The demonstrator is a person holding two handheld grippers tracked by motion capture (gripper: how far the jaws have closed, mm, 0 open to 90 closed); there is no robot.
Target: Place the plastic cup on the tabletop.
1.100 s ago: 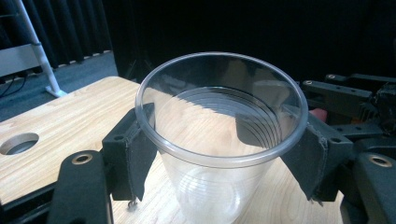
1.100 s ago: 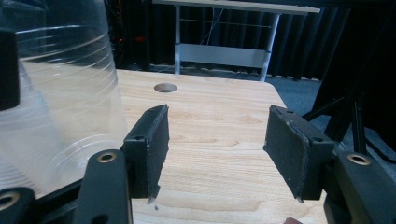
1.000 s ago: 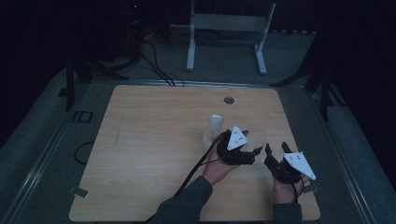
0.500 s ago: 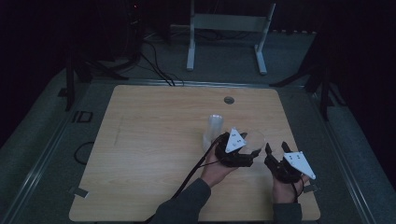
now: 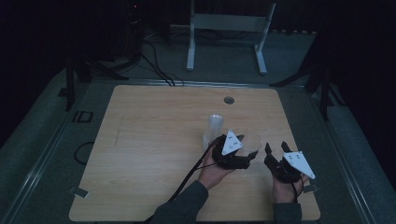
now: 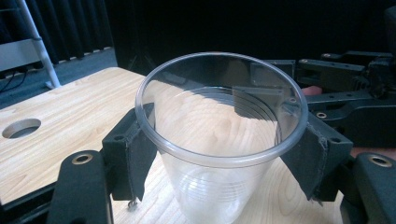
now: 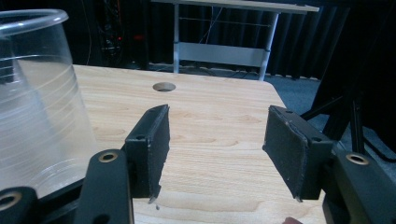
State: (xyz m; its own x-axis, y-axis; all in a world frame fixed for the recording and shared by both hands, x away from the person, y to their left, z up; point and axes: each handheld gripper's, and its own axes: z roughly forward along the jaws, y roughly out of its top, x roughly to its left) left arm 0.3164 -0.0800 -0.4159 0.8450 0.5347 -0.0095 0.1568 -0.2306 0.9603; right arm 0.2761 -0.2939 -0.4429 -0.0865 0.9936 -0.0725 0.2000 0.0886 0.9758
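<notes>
While the high view is dim, it still gives the layout: wooden table (image 5: 154, 140), left gripper (image 5: 239, 150) closed around a clear plastic cup (image 5: 251, 141) at the right-centre of the tabletop, right gripper (image 5: 276, 150) just beside it to the right with nothing in it. Second clear cup (image 5: 214, 126), or a short stack, stands upright just behind and left of the held one; cannot tell which. Cable hole (image 5: 229, 100) near the far edge, white frame (image 5: 229, 28) on the floor beyond.

Left gripper view: cup (image 6: 219, 154) sits upright between the pads (image 6: 140, 154), both pressing the wall just under the rim. Grip is on, jaws parted by the cup's width. Cup looks empty. Right gripper (image 6: 345, 93) is close behind it. Whether the base rests on the table or is lifted, cannot tell.

Right gripper view: right gripper (image 7: 217, 140) has its jaws partly apart, bare wood between them, pads (image 7: 154, 140) touching nothing. Cup (image 7: 37, 102) at far left, beside the left jaw, apart from it.

Risks, judged: thin wall could buckle or pop out if the squeeze tightens, since the hold is high at the rim. A sideways swing could knock the cup behind. Right gripper is near enough to bump the held cup if it moves in carelessly.
</notes>
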